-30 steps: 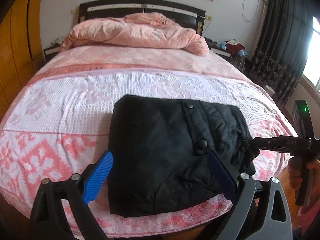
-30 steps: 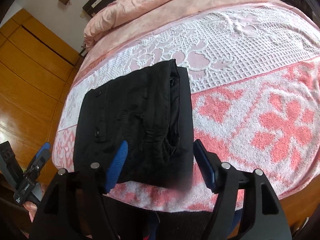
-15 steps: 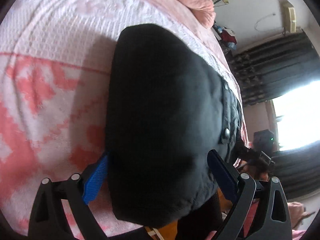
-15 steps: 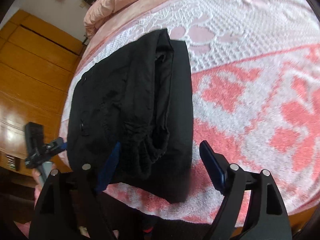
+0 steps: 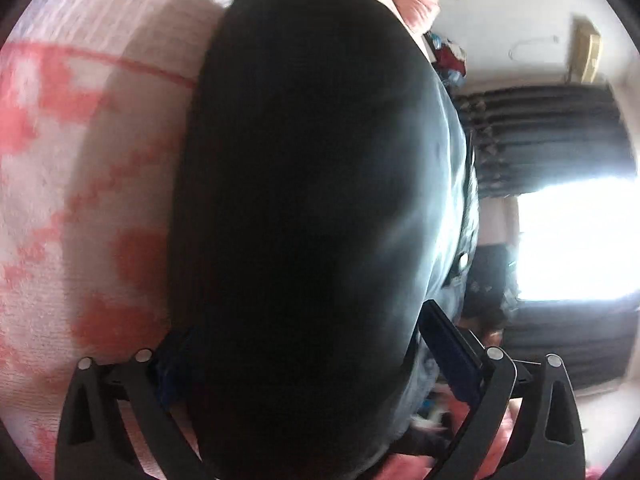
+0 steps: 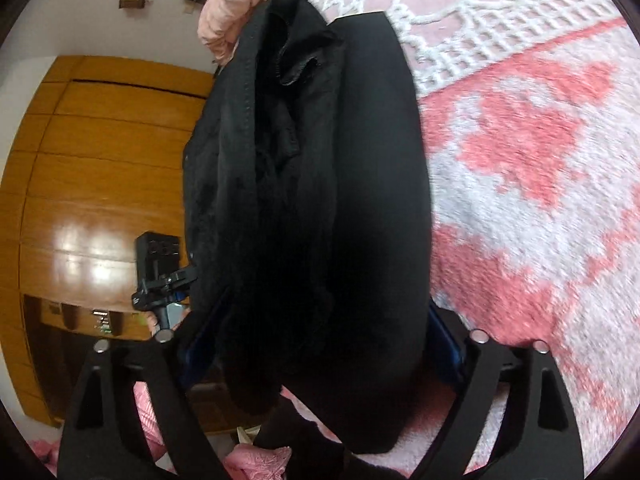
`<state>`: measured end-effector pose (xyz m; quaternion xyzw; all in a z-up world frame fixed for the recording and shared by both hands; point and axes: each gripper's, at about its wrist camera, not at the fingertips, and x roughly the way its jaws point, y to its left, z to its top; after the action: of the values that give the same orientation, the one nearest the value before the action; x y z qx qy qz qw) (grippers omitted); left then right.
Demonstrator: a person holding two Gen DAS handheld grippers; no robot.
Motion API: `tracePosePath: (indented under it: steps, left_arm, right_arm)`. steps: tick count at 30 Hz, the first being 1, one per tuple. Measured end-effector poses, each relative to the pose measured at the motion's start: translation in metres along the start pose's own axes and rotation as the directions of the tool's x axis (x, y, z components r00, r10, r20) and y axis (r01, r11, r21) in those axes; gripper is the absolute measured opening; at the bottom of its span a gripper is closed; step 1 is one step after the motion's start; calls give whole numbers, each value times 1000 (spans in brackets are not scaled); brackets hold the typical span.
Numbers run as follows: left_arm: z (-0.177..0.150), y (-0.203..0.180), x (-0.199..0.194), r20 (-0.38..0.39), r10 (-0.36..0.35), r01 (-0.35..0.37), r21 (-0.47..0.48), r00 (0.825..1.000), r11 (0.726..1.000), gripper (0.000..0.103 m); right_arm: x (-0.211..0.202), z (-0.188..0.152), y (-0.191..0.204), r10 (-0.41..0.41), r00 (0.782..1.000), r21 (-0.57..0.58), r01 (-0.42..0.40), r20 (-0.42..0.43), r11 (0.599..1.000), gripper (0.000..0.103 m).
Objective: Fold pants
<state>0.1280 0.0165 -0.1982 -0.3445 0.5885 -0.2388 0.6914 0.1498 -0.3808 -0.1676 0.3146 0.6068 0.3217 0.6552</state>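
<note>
We position both grippers at the near edge of the folded black pants (image 6: pixel 320 200) on the pink bedspread (image 6: pixel 540 160). Left gripper (image 5: pixel 316 360) and right gripper (image 6: pixel 320 332) stand wide open, straddling the bundle, neither visibly pressing it.

No lettering seems readable anywhere; the views are blurred.

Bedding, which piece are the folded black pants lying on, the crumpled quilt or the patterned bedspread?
The patterned bedspread, white with a coral pattern, spread flat under the folded black pants. The plain pink quilt is bunched up beyond them.
</note>
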Motion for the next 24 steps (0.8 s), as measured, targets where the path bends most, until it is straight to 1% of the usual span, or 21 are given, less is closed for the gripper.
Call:
tracePosePath:
  steps: [1, 3, 4, 5, 6, 7, 8, 9, 11, 13, 14, 16, 19, 21, 24]
  left_arm:
    - [-1, -1, 0, 9, 3, -3, -1, 1000, 1000, 99]
    - [-4, 1, -5, 43, -28, 30, -40, 999, 999, 96]
    - [-6, 3, -8, 61, -45, 48, -62, 997, 997, 91]
    - [-8, 5, -12, 78, -55, 62, -85, 995, 994, 82]
    - [-9, 4, -15, 90, -60, 68, -88, 994, 994, 77]
    - [-11, 2, -18, 102, -63, 71, -85, 993, 994, 69]
    - [-12, 0, -19, 108, -61, 71, -87, 992, 994, 62]
    - [-15, -2, -21, 123, -61, 71, -82, 990, 994, 59]
    - [-21, -4, -26, 149, -76, 88, -70, 986, 994, 48]
    - [-28, -7, -31, 182, -116, 129, -63, 976, 990, 42]
    - [-29, -8, -32, 193, -128, 142, -59, 973, 988, 40]
    - [-38, -15, -33, 220, -147, 158, -31, 964, 987, 39]
    - [-35, -30, -43, 260, -189, 192, 15, 947, 981, 39]
    - [-26, -41, -50, 299, -207, 202, 47, 931, 978, 39]
    - [2, -53, -70, 354, -202, 182, 90, 913, 979, 39]
  right_arm:
    - [3, 1, 0, -4, 1000, 7, 4, -4, 1000, 79]
    - [5, 1, -1, 7, 1000, 16, -7, 1, 1000, 73]
    - [4, 0, -2, 16, 1000, 25, -16, 7, 1000, 68]
    - [2, 0, -3, 25, 1000, 30, -25, 13, 999, 59]
    - [-3, -3, -3, 48, 998, 34, -49, 30, 998, 55]
    - [-6, -5, -3, 62, 997, 38, -63, 41, 997, 49]
    - [-10, -8, -1, 69, 996, 41, -71, 54, 997, 46]
    - [-14, -10, 2, 59, 996, 34, -61, 65, 998, 45]
    - [-18, -11, 15, 22, 996, 11, -23, 82, 1000, 42]
    - [-23, -14, 32, -5, 995, -12, 6, 100, 1000, 40]
    - [-25, -15, 38, -18, 994, -22, 20, 106, 1000, 39]
    - [-32, -18, 58, -69, 990, -53, 76, 119, 996, 39]
    - [-47, -22, 90, -131, 979, -111, 148, 154, 983, 38]
    - [-59, -19, 108, -151, 972, -151, 179, 181, 972, 38]
    - [-75, -4, 139, -175, 957, -235, 229, 230, 945, 38]
